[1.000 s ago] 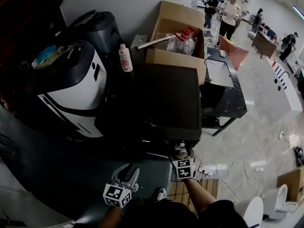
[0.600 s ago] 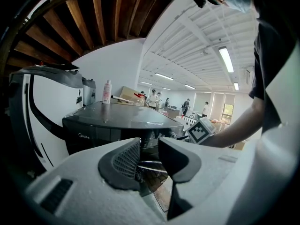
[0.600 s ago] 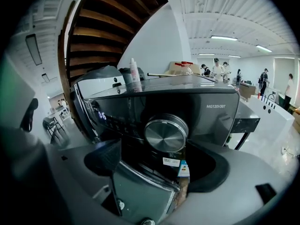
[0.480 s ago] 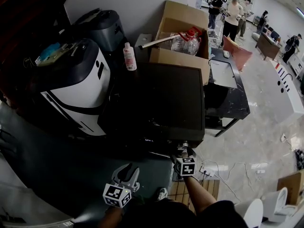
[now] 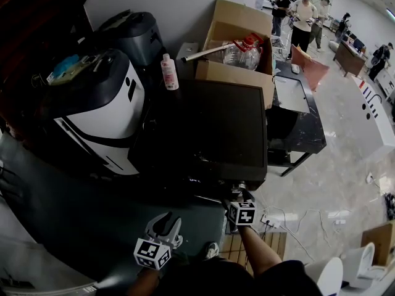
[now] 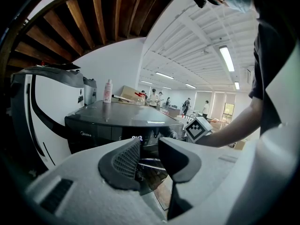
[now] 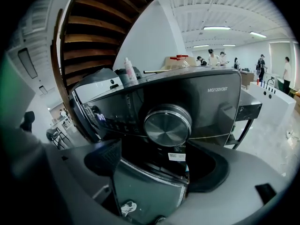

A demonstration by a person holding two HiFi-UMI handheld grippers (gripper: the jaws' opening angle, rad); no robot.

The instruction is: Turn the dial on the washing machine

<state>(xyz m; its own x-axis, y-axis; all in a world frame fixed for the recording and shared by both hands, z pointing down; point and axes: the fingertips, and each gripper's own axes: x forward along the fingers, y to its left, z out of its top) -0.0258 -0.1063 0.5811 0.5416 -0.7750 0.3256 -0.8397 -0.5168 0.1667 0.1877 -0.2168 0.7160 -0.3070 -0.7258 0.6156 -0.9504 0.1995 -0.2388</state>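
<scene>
At the far left stands a white and black appliance [image 5: 92,116] with a rounded top, and just right of it, on the far side, a white bottle with a pink cap [image 5: 167,71] stands upright.

The left hand-held gripper [image 5: 168,222] is low in the near part of the head view, well apart from the washing machine's front and left of the other hand-held gripper. In the left gripper view its jaws stand a little apart with nothing between them. Past them only the machine's lower front and the floor show.

The washing machine [image 5: 210,128] is the dark, flat-topped box in the middle, with its control panel on the near face. The dial [image 7: 167,125] is a round, brushed-metal knob on that panel, right of the lit display. In the right gripper view it sits just above and beyond the gap between the jaws.

The right hand-held gripper [image 5: 238,196] is held up at the near right corner of the machine. Its marker cube faces the head camera. Its jaws are spread wide on either side below the dial and do not touch it. Nothing is clamped.

Behind the machine, to the right, an open cardboard box [image 5: 237,48] holds a large clear bottle. A dark worktop [image 5: 296,116] follows on the right, and several people [image 5: 302,17] stand at the far right.
</scene>
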